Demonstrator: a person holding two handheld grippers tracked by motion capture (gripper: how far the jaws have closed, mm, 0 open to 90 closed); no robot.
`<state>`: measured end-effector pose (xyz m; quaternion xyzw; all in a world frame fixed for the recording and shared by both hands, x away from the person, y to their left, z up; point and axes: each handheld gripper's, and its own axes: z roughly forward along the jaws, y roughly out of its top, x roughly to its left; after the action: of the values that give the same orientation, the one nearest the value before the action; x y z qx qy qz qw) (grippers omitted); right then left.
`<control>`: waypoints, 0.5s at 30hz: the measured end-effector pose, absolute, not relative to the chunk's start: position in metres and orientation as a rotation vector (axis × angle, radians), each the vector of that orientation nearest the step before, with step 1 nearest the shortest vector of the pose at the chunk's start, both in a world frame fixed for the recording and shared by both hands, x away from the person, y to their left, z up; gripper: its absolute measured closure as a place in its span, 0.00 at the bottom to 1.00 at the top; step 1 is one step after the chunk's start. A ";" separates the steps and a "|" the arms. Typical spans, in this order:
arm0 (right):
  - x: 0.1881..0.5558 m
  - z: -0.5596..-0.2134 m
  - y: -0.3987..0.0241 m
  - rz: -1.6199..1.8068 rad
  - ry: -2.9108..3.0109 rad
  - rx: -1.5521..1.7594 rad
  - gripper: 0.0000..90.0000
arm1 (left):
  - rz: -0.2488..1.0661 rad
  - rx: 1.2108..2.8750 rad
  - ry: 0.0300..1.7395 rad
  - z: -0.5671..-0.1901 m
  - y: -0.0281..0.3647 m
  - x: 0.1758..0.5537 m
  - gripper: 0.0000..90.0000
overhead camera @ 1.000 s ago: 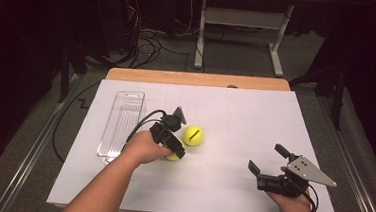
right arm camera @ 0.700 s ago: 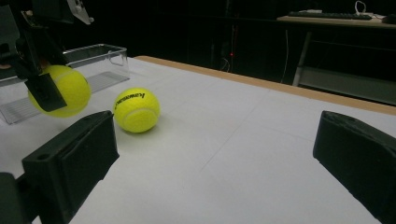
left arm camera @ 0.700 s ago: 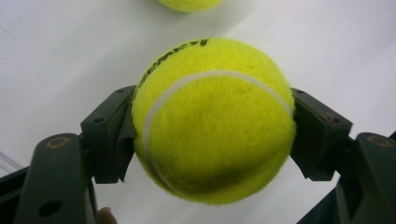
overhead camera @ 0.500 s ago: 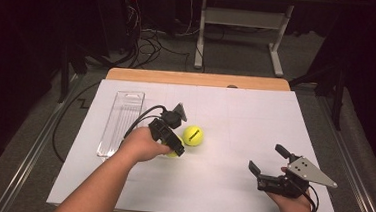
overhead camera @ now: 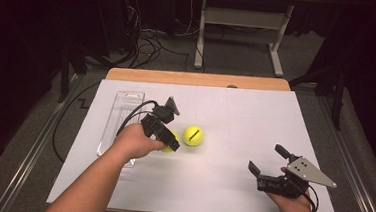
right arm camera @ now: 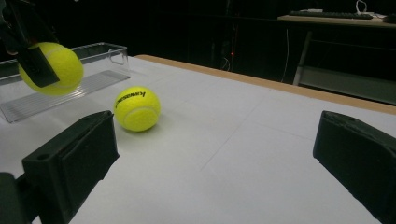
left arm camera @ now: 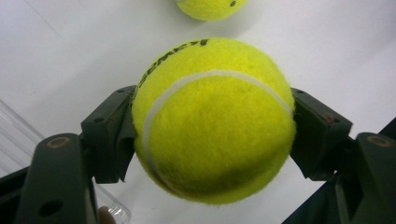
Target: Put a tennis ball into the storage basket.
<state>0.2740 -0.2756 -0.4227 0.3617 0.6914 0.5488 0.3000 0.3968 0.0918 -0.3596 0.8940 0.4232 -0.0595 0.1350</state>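
A: L gripper (overhead camera: 166, 140)?
B: Clamped on a tennis ball (left arm camera: 212, 119), held off the table's white sheet (overhead camera: 230, 184), right next to the clear plastic tray (overhead camera: 121, 106).
A: Tray contents?
B: Nothing in it. 2nd tennis ball (overhead camera: 193, 135) sits on the sheet nearby.
A: R gripper (overhead camera: 271, 168)?
B: Jaws wide apart, nothing between.

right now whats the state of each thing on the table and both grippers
held tennis ball: clamped between the fingers of the left gripper, off the table
left gripper: shut on the held tennis ball
second tennis ball: loose on the white table cover, untouched
clear plastic tray: empty, flat on the table
right gripper: open, fingers wide apart, nothing between them
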 end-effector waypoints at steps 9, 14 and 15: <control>0.273 -0.423 -0.276 1.455 1.836 0.956 0.00 | -0.170 2.564 1.271 -0.353 0.103 0.400 0.30; 0.274 -0.423 -0.275 1.455 1.836 0.959 0.00 | -0.166 2.573 1.274 -0.348 0.106 0.403 0.30; 0.274 -0.423 -0.275 1.455 1.834 0.957 0.00 | -0.164 2.576 1.271 -0.346 0.106 0.403 0.30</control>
<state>0.2737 -0.2751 -0.4227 0.3609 0.6915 0.5484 0.3014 0.4033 0.1059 -0.3459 0.8874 0.4380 -0.0563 0.1319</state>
